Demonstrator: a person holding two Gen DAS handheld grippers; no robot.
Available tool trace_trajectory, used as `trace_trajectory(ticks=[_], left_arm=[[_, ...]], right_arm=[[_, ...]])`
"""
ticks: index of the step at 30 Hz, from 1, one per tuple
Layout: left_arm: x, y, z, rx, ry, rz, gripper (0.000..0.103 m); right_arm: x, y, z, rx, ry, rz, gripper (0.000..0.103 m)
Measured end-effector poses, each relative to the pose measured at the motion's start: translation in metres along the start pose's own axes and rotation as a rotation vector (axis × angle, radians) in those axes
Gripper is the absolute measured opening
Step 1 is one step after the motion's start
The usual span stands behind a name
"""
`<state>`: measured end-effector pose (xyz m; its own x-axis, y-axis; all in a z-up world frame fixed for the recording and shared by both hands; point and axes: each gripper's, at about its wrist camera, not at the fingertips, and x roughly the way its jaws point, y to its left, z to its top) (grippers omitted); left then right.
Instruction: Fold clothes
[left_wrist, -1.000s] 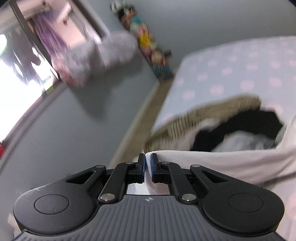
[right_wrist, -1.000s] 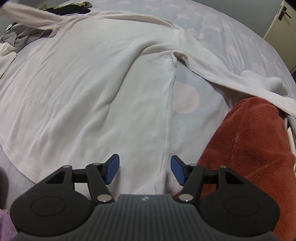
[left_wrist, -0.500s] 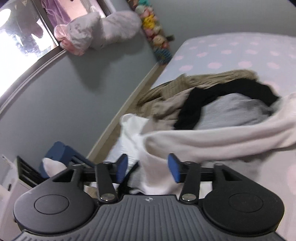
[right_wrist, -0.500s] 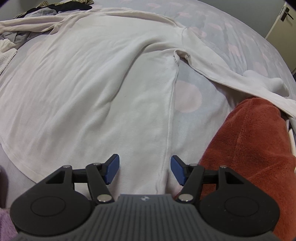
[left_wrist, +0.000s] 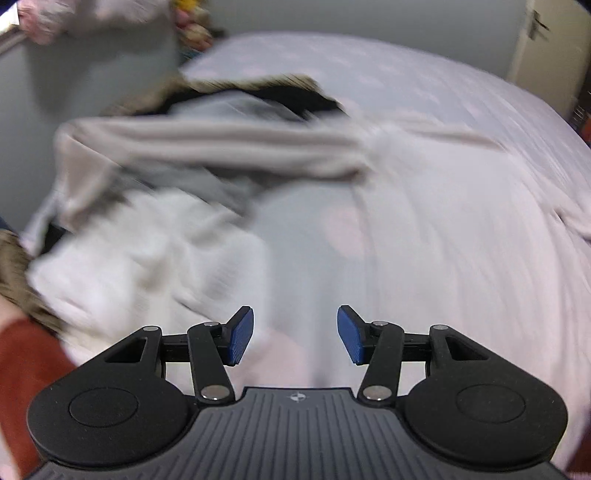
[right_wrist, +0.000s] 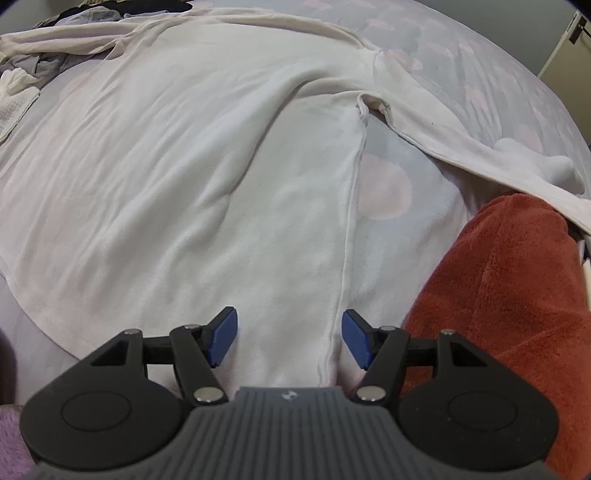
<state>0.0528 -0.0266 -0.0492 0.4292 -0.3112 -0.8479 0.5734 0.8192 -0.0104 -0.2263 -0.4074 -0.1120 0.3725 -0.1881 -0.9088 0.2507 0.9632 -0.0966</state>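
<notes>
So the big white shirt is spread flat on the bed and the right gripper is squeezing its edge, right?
Not quite. The white shirt is spread on the bed, but the right gripper is open, its jaws apart and squeezing nothing, as the right wrist view shows.

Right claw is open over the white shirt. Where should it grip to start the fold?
Take the white shirt at its side seam by the hem, right in front of the right claw. Come straight down: that edge lies flat and free on the bedsheet, clear of the rust blanket.
</notes>
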Motion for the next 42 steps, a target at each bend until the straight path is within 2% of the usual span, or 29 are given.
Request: trace_trajectory(ticks=[10, 14, 16, 20, 24, 34, 42], left_arm=[[0.023, -0.027, -0.044, 0.007, 0.188, -0.125, 0.048], [0.032, -0.038, -0.061, 0.01, 0.263, -0.175, 0.048], [0.036, -0.043, -0.07, 0.012, 0.301, -0.2, 0.048], [0.038, -0.041, -0.074, 0.009, 0.31, -0.199, 0.048], [0.038, -0.039, -0.076, 0.012, 0.31, -0.196, 0.048], [0.033, -0.034, -0.082, 0.01, 0.314, -0.197, 0.048], [0.023, -0.02, -0.086, -0.022, 0.314, -0.235, 0.049]], right_arm=[[-0.004, -0.005, -0.003, 0.035, -0.026, 0.011, 0.069], [-0.003, -0.017, -0.001, 0.109, -0.017, 0.059, 0.069], [0.002, -0.023, 0.0, 0.151, 0.016, 0.09, 0.071], [0.012, -0.032, 0.003, 0.228, 0.084, 0.135, 0.071], [0.013, -0.032, 0.003, 0.217, 0.11, 0.14, 0.071], [-0.018, -0.024, 0.009, 0.126, 0.071, 0.126, 0.071], [-0.013, -0.019, 0.021, 0.141, 0.069, 0.166, 0.071]])
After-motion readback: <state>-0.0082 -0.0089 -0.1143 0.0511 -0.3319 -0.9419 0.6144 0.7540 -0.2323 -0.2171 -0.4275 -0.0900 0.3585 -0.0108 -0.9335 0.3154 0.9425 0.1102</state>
